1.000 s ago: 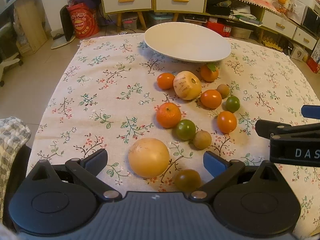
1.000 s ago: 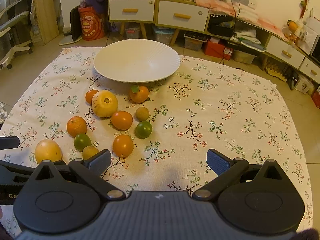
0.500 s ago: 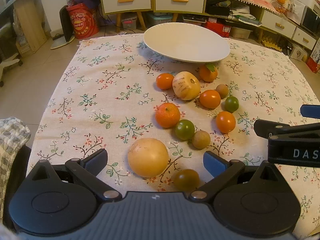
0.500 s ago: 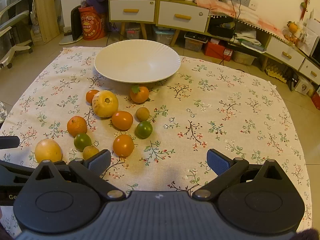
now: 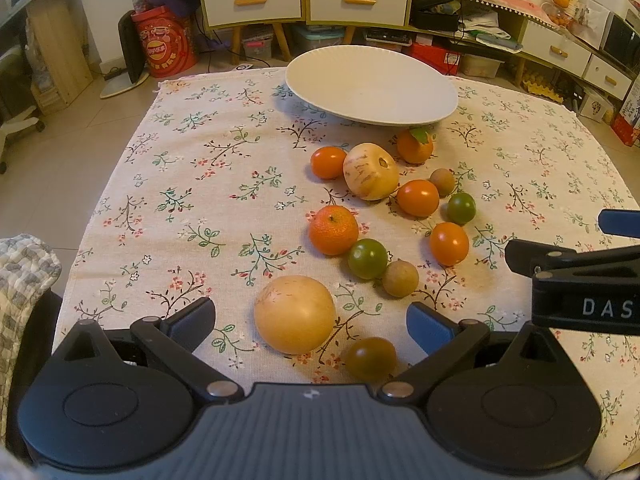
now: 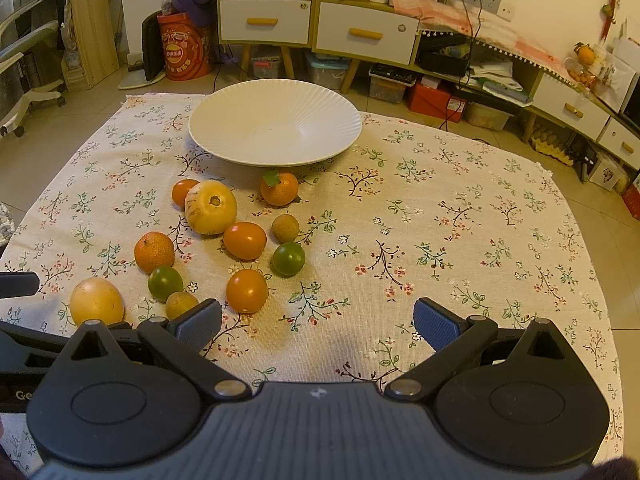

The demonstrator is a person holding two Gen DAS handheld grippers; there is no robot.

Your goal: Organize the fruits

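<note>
Hovering over the near edge of the bench, the left gripper (image 5: 310, 322) and right gripper (image 6: 318, 322) both stand wide open and empty. The white plate (image 6: 224, 136) at the far side holds nothing. All the fruits (image 6: 244, 240) lie loose on the cloth near it, so sorting appears not yet begun.

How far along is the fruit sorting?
Nothing looks done yet: the white plate is bare. Nothing is in hand; the left gripper and right gripper are both open. All the fruit, like the big yellow one, lies on the tablecloth.
</note>
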